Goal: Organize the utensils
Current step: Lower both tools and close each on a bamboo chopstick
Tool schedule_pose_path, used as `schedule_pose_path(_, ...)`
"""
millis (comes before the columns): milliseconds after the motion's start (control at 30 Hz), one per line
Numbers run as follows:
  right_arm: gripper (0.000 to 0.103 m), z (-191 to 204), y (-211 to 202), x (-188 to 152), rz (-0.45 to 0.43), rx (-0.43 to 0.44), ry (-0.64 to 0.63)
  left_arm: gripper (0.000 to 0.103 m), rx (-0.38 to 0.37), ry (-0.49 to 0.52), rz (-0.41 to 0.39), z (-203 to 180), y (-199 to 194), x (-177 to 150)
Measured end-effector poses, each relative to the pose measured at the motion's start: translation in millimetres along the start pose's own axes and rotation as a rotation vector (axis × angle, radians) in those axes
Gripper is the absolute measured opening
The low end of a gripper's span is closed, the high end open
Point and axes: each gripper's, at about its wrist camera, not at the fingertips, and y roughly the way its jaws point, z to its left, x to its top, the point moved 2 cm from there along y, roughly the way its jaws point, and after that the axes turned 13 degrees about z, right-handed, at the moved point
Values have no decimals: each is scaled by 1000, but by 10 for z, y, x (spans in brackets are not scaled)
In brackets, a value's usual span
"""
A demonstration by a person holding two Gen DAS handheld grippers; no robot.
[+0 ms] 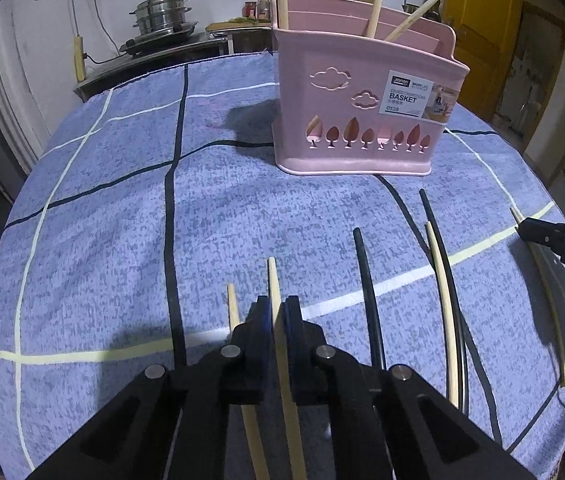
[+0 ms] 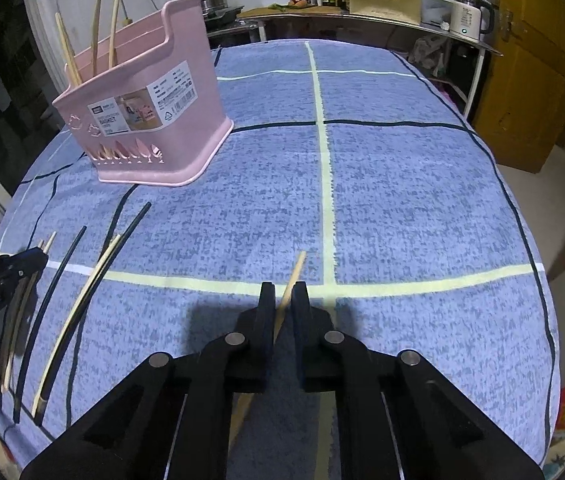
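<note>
A pale chopstick (image 1: 278,320) is pinched between the two fingers of the left gripper (image 1: 277,308). The fingers are squeezed almost together on it. The stick's tip pokes out past them over the blue checked cloth (image 1: 122,220) that covers the counter. A second pale chopstick (image 1: 233,308) is seen just to the left of the fingers, lying on the cloth.

A tan chopstick (image 2: 292,280) is gripped between the fingers of the right gripper (image 2: 283,294). Only a thin gap is left, and it is filled by the stick. Whether the stick is lifted off the cloth cannot be told.

More chopsticks are laid on the cloth between the two grippers: a black chopstick (image 1: 366,280) alone, and a cream chopstick (image 1: 440,280) lying right beside a long black chopstick (image 1: 436,224).

A pink basket (image 1: 362,120) is stood upright farther back on the cloth, well apart from the loose sticks. Three pale sticks (image 2: 94,36) are already stood inside it, leaning a little.
</note>
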Motion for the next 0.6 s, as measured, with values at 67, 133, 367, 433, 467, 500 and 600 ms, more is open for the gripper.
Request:
schedule_pose_path(67, 7, 14, 7, 18, 4, 12, -4, 6, -9, -4, 5, 20, 5, 22)
schedule_pose_path(133, 7, 33, 10, 36, 8, 28, -6, 6, -23, -14, 9, 44, 1, 42)
schedule_pose_path(367, 6, 139, -121, 84, -26, 70, -33, 6, -60, -31, -34, 97, -203, 106)
schedule_pose_path(433, 5, 175, -197, 108, -46, 76, -40, 6, -69, -33, -60, 95, -323, 129)
schedule_pose_path(467, 5, 194, -247, 125, -59, 82, -44, 6, -73, -32, -69, 99, -368, 145)
schedule_pose_path(500, 5, 216, -305, 144, -74, 86, -49, 6, -77, -33, -83, 106, -430, 159)
schedule_pose_path(600, 4, 279, -464, 195, -115, 95, -64, 6, -91, -33, -126, 102, -622, 225)
